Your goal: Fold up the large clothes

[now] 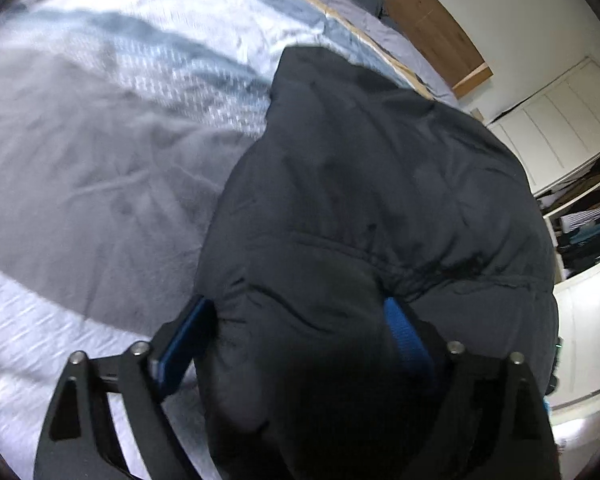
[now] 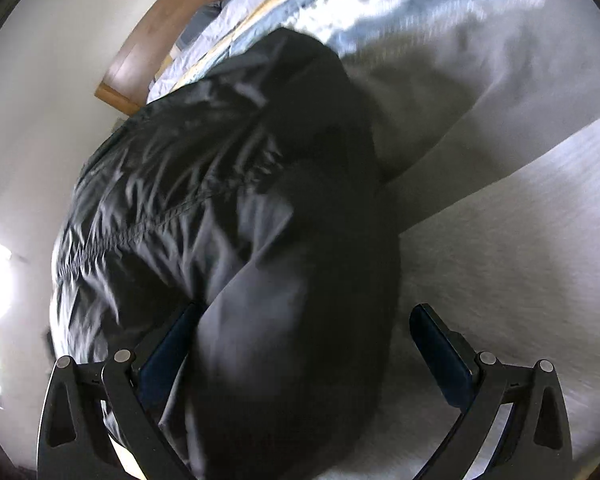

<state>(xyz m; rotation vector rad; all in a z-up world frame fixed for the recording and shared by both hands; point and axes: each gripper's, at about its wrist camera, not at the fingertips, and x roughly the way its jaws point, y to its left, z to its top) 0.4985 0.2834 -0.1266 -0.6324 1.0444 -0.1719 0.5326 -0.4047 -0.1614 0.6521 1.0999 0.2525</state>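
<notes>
black puffer jacket point(image 1: 372, 200): bulky, soft, slippery; grip quilted seams. left gripper point(image 1: 300, 332) clamps fabric; right gripper point(image 2: 304, 340) wide, fabric between.

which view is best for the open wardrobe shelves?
Left wrist. The wardrobe shelves sit at its right edge, stacked with folded clothes, beside the black jacket. The right wrist view shows none of them: only jacket, bed and wall.

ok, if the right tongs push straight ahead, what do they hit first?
The black puffer jacket. Its fabric already sits between the right tongs, against the left pad, and bulges ahead of them. Bed cover lies beyond, depth unclear.
</notes>
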